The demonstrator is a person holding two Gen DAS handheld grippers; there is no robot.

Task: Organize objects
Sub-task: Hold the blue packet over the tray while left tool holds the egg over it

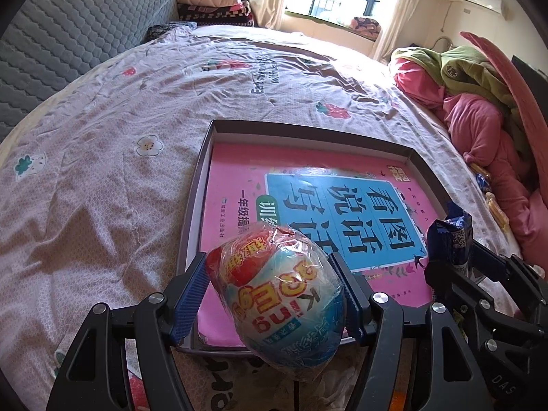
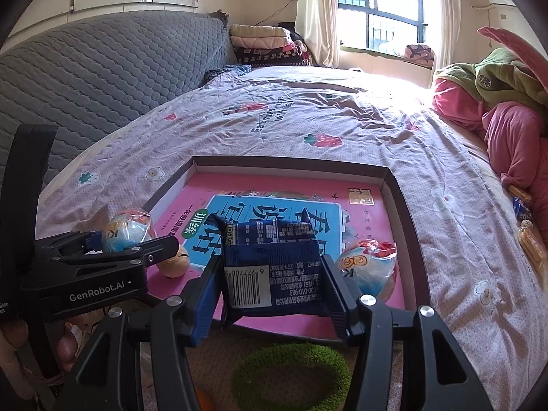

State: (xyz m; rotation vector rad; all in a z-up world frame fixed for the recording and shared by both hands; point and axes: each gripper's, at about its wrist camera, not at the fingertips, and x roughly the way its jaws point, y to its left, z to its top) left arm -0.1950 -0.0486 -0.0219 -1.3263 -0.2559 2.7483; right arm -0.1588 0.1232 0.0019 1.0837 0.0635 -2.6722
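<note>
On the bed [image 2: 308,126], a shallow dark-rimmed box tray [image 1: 416,157] sits on the floral sheet with a pink workbook [image 1: 236,178] lying flat inside, blue title panel facing up.

Left gripper [image 1: 274,291]: fingers [image 1: 191,294] clamped on a plastic-wrapped toy egg [image 1: 281,294], red top, blue-white lower half, wrapper crinkled. Both pads touch its sides. Egg hangs over the near edge of the tray, above the workbook's near end; whether it touches the book I cannot tell. Right-wrist view shows the same gripper from the side at the tray's near-left corner, egg poking out ahead of the fingers.

Right gripper [image 2: 270,281]: fingers [image 2: 205,294] clenched on a dark blue snack packet [image 2: 270,263], barcode panel facing the camera, packet upright with both pads against its side edges. It sits over the near-middle of the tray, above the workbook.

Already in the tray, per right-wrist view:
- second wrapped toy egg [image 2: 368,270] lying on the workbook, near-right area, just beside the right gripper's finger
- walnut [image 2: 173,265] on the workbook, near-left, close under the left gripper

Outside the tray: small snack packets [image 2: 529,239] at the bed's right edge, beside a pink and green heap of bedding [image 2: 507,102]. Green fuzzy ring [image 2: 291,373] below the right gripper, near side of the tray. Grey quilted headboard [image 2: 102,78] behind, folded blankets [image 2: 267,44] by the window.
</note>
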